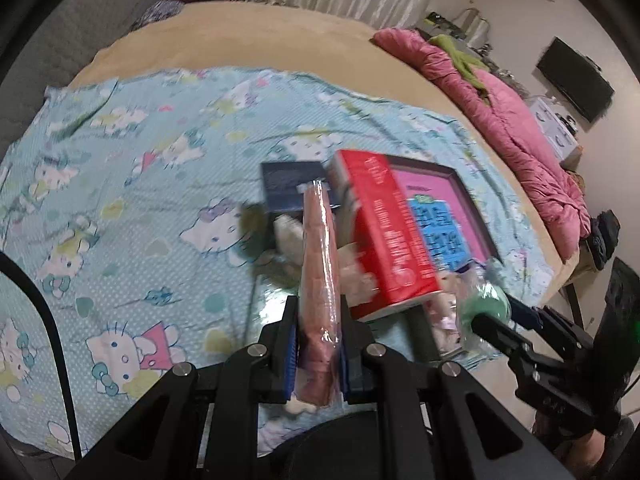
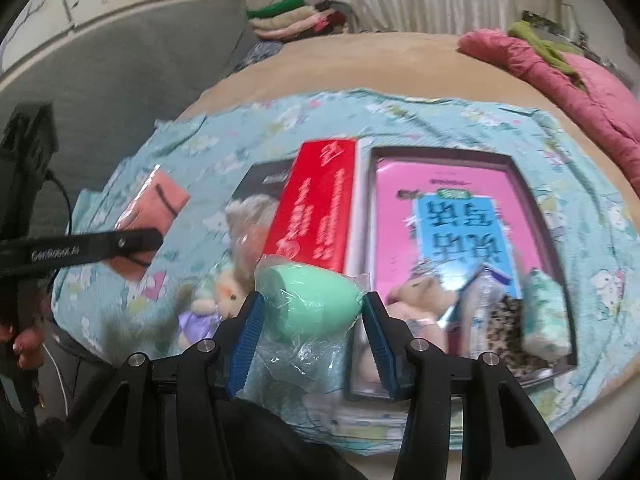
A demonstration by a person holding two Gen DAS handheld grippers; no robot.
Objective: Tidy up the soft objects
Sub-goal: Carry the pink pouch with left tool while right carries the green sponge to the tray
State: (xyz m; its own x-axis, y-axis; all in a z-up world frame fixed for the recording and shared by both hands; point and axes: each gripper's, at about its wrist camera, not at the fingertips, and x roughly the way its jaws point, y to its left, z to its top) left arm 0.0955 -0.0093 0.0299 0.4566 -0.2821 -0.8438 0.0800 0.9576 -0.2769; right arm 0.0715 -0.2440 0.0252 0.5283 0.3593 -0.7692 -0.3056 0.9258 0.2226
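My left gripper (image 1: 318, 344) is shut on a flat pink packet in clear wrap (image 1: 318, 272), seen edge-on and held above the blue cartoon-print sheet (image 1: 120, 168). From the right wrist view, the same pink packet (image 2: 160, 204) hangs in the left gripper (image 2: 136, 242) at the left. My right gripper (image 2: 310, 312) is shut on a mint-green egg-shaped sponge in crinkled plastic (image 2: 308, 300), with both pads against its sides. Small plush toys (image 2: 224, 296) lie below on the sheet. More soft items, among them a plush (image 2: 412, 300) and a leopard-print piece (image 2: 504, 328), lie in the dark tray (image 2: 560, 264).
A red book (image 2: 320, 208) leans between a dark book (image 2: 260, 176) and the tray, which holds a pink book (image 2: 452, 208). A pink quilt (image 1: 520, 128) lies along the bed's right side. Folded blankets (image 2: 288, 20) are stacked at the far end. A grey headboard (image 2: 120, 80) stands at the left.
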